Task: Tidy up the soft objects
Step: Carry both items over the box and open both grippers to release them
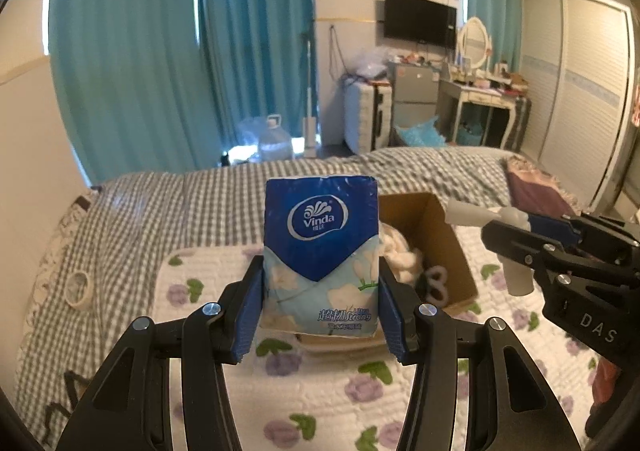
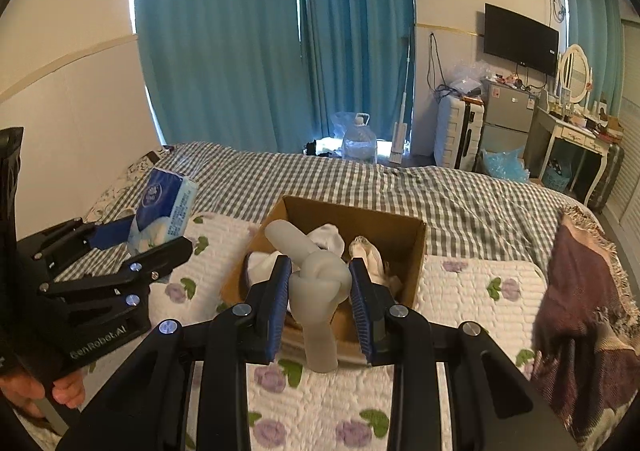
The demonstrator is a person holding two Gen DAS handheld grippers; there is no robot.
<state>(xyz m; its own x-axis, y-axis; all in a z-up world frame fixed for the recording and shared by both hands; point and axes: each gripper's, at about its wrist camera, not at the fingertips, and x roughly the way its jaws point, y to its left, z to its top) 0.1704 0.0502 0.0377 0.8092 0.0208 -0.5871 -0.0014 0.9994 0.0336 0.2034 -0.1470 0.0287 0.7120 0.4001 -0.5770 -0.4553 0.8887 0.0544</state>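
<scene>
My left gripper (image 1: 320,303) is shut on a blue Vinda tissue pack (image 1: 320,247) and holds it upright above the bed, just left of an open cardboard box (image 1: 444,235). The pack also shows in the right wrist view (image 2: 164,211). My right gripper (image 2: 320,295) is shut on a knotted white soft tube (image 2: 318,283) above the near edge of the box (image 2: 404,247). The box holds white and cream soft items (image 2: 332,239). In the left wrist view the right gripper (image 1: 516,227) is at the right with the tube (image 1: 516,275).
The box sits on a white floral quilt (image 2: 320,403) over a grey checked bedspread (image 2: 460,195). A purple fringed blanket (image 2: 584,315) lies to the right. A roll of tape (image 1: 80,289) lies at the bed's left. A water jug (image 2: 360,143), suitcase and dresser stand beyond the bed.
</scene>
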